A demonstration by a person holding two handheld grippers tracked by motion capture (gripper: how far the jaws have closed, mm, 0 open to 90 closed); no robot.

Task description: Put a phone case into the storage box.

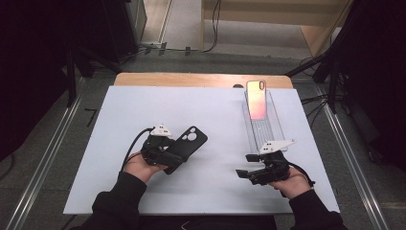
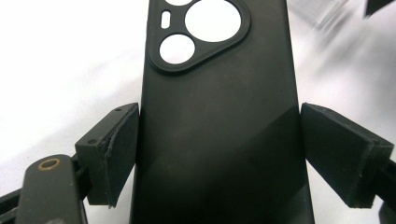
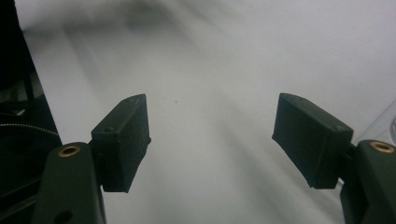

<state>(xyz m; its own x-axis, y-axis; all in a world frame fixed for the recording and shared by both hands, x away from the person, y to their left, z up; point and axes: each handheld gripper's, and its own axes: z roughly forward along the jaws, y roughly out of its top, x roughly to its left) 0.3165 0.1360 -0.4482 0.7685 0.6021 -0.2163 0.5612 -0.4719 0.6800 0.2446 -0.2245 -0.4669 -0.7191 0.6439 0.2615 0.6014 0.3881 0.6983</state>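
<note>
Black and matte, the phone case (image 2: 219, 121) is sitting between my left fingers (image 2: 116, 154), gripped across its width, with its long axis running straight away from my left gripper (image 1: 173, 152) and the camera cut-outs at the far end. From above, the case is angling up and to the right over the white surface (image 1: 95, 143), and I judge it to be lifted rather than resting, though the view is too small to be sure. My right gripper (image 1: 245, 167) is hovering near the front right of the surface with its 2 fingers (image 3: 122, 140) spread apart and nothing between them. Beyond it, a pink phone (image 1: 256, 99) is leaning in a clear stand (image 1: 268, 129), well apart from the case and nearer my right hand. The case's lower end is cut off in the left gripper view, so I cannot see how deep the grip goes.
</note>
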